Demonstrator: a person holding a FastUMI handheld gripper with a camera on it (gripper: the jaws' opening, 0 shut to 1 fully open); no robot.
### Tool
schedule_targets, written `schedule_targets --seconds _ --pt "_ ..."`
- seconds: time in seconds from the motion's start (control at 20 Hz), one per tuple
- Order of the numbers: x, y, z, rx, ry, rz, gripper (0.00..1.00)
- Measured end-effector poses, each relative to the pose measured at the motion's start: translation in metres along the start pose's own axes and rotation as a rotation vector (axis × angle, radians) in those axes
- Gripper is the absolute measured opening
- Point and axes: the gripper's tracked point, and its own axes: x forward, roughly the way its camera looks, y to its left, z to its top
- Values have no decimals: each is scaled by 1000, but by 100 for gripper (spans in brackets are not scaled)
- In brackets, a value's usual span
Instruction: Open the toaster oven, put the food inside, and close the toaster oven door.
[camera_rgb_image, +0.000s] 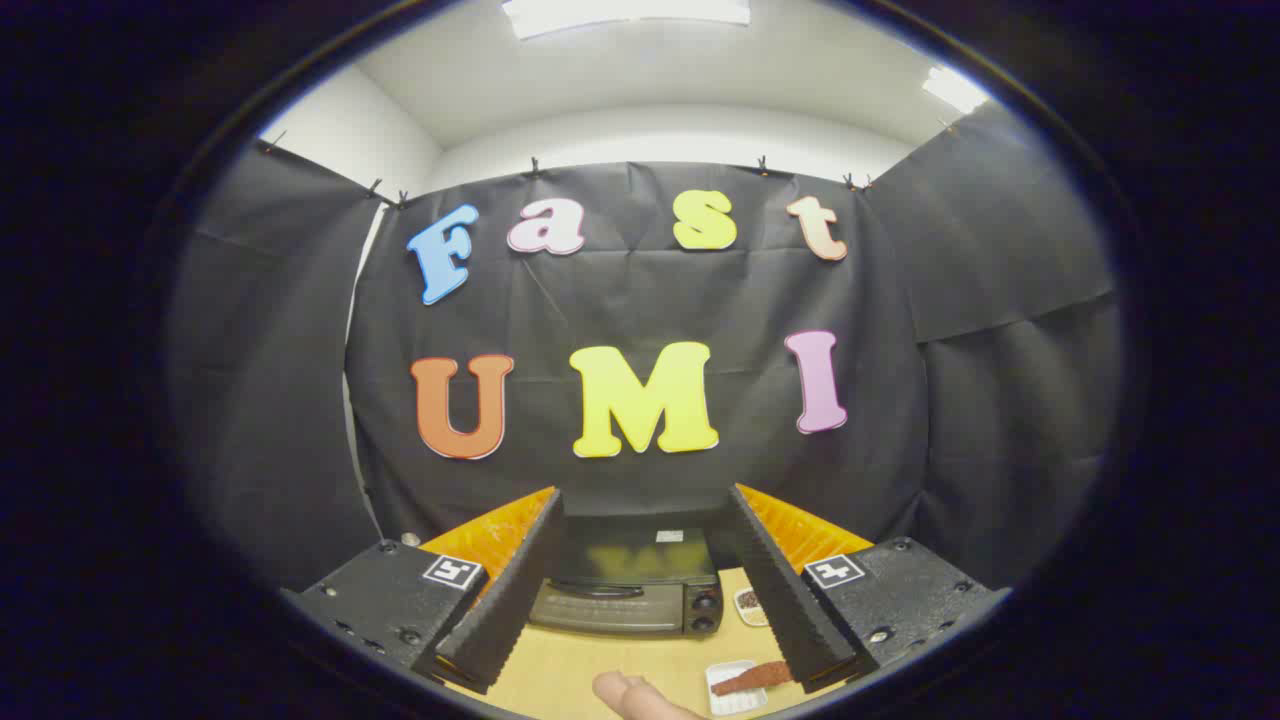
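Observation:
A black toaster oven (628, 590) stands on the wooden table beyond my fingers, seen in the gap between them. Its door is closed, with a handle bar across the top of the glass and two knobs on its right side. A reddish-brown strip of food (752, 677) lies on a small white plate (722, 690) in front of the oven, close to my right finger. My gripper (645, 650) is held high above the table, open, with nothing between its fingers.
A small white dish (748, 604) with dark bits sits just right of the oven. A person's fingertip (632, 696) pokes in over the wooden table (580, 670) near the plate. Black cloth walls close in the booth behind the oven.

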Motion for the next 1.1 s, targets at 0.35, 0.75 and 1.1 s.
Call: schedule_targets --seconds 0.35,0.75,1.1 --pt "-14 35 4 -83 44 2 100" --pt "-22 35 15 -90 45 -48 100" --pt "-4 35 -8 -79 59 -68 100"
